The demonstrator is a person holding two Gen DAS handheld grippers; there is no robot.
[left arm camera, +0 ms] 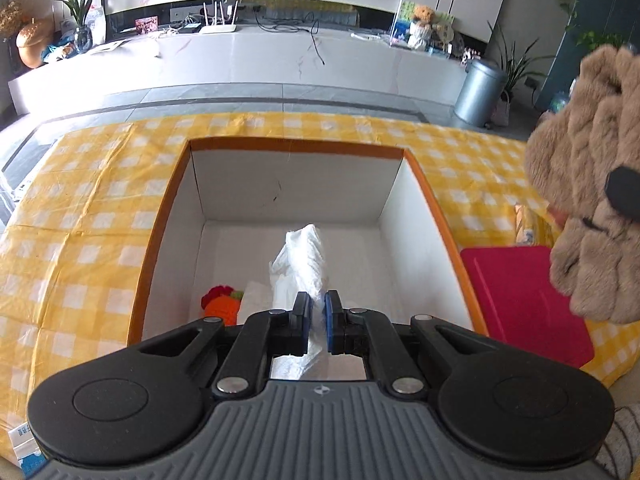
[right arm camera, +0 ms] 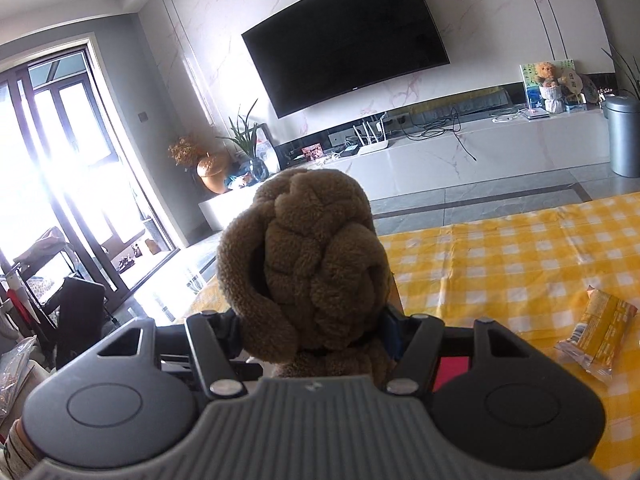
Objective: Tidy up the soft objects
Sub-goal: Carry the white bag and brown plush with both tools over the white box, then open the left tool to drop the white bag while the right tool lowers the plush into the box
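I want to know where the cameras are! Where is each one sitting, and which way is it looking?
Left wrist view: sits on the left tool, looking down into the orange-rimmed white cardboard box; its black fingers pinch a crumpled white tissue.
Right wrist view: sits on the right tool, looking across the room towards the black wall television; it grips a brown knotted plush toy.
Both show the yellow checked tablecloth, that plush toy and the white media bench.
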